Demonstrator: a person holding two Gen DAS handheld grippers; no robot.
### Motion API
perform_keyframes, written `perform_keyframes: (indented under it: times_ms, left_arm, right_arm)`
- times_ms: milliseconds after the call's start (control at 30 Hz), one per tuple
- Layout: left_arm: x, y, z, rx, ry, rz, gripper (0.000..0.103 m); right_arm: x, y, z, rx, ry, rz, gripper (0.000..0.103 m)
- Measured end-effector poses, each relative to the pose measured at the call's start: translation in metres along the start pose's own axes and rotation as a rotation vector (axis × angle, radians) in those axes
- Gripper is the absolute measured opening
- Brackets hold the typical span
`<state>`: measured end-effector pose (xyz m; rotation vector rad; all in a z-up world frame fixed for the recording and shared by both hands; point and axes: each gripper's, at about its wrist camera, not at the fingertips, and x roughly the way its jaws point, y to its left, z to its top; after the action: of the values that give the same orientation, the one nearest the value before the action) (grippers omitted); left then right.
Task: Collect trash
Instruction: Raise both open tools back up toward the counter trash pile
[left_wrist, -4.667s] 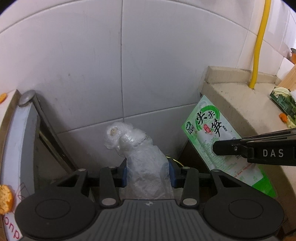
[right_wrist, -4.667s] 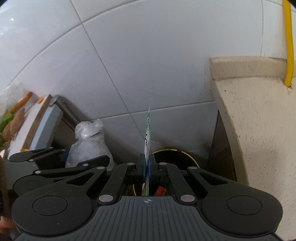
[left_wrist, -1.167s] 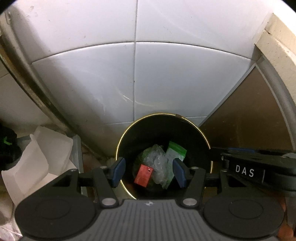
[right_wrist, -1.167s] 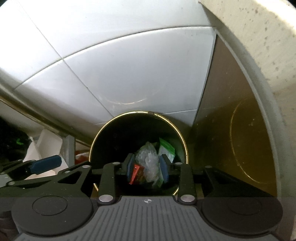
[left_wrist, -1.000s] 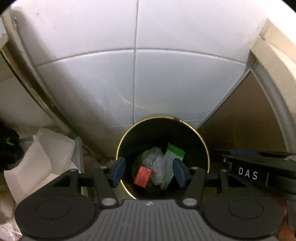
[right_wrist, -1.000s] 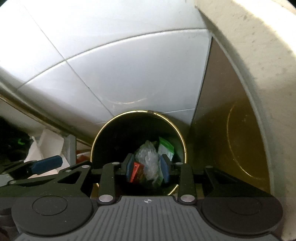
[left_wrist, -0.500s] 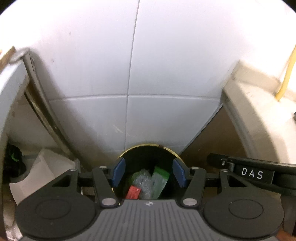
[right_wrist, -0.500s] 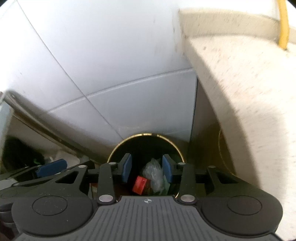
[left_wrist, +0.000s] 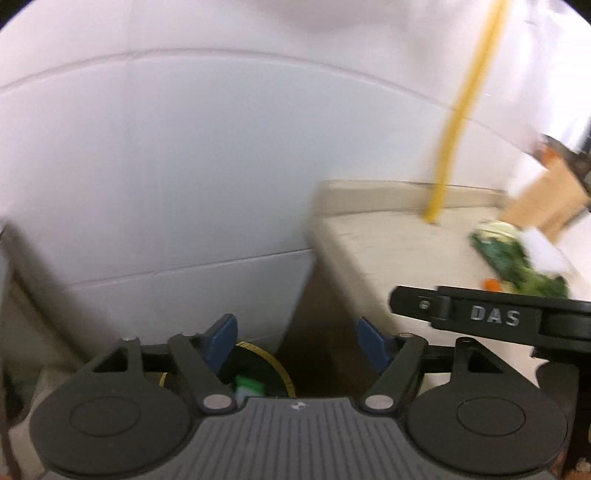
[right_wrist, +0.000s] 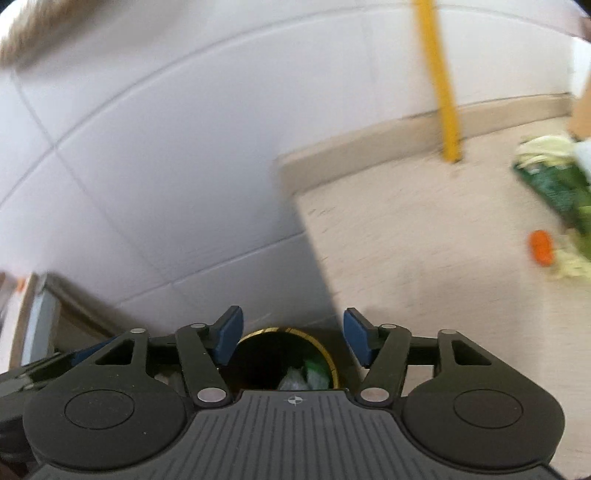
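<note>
A black bin with a gold rim (left_wrist: 258, 360) (right_wrist: 325, 352) stands low on the floor by the white tiled wall. Inside it lie a clear plastic bag (right_wrist: 291, 378) and a green wrapper (left_wrist: 249, 386) (right_wrist: 314, 371). My left gripper (left_wrist: 295, 338) hangs above the bin, jaws opening, nothing between them. My right gripper (right_wrist: 291, 336) is also above the bin, jaws opening and empty. In the left wrist view the right gripper's black finger (left_wrist: 487, 314) crosses at the right. Both views are blurred.
A beige stone counter (left_wrist: 388, 251) (right_wrist: 424, 236) rises at the right, with a yellow pipe (left_wrist: 458, 110) (right_wrist: 439, 81) standing on it. Green leafy scraps (left_wrist: 517, 258) (right_wrist: 557, 192) and an orange piece (right_wrist: 541, 247) lie on the counter. A brown board (left_wrist: 543, 199) leans at the far right.
Both grippers rose away from the bin, which now sits small at the bottom. Both pairs of jaws have spread wider. The counter top and yellow pipe came into view.
</note>
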<state>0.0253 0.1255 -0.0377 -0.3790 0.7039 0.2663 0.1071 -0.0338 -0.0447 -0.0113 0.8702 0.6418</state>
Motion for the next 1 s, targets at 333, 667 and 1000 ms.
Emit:
perform_keyframes:
  times_ms: [333,667,1000]
  left_arm:
    - [-0.004,-0.075,0.003,0.167,-0.005,-0.158,0.071]
    - [0.017,-0.140,0.004,0.292,0.036,-0.240,0.072]
    - [0.039,-0.205,0.029,0.460,-0.018,-0.299,0.073]
  right_arm:
    - [-0.069,-0.068,-0.007,0.115,-0.118,-0.117,0.078]
    - [-0.113,-0.154,-0.019,0.268,-0.184,-0.294,0.085]
    - [-0.134,-0.205,-0.026,0.283,-0.215,-0.436,0.089]
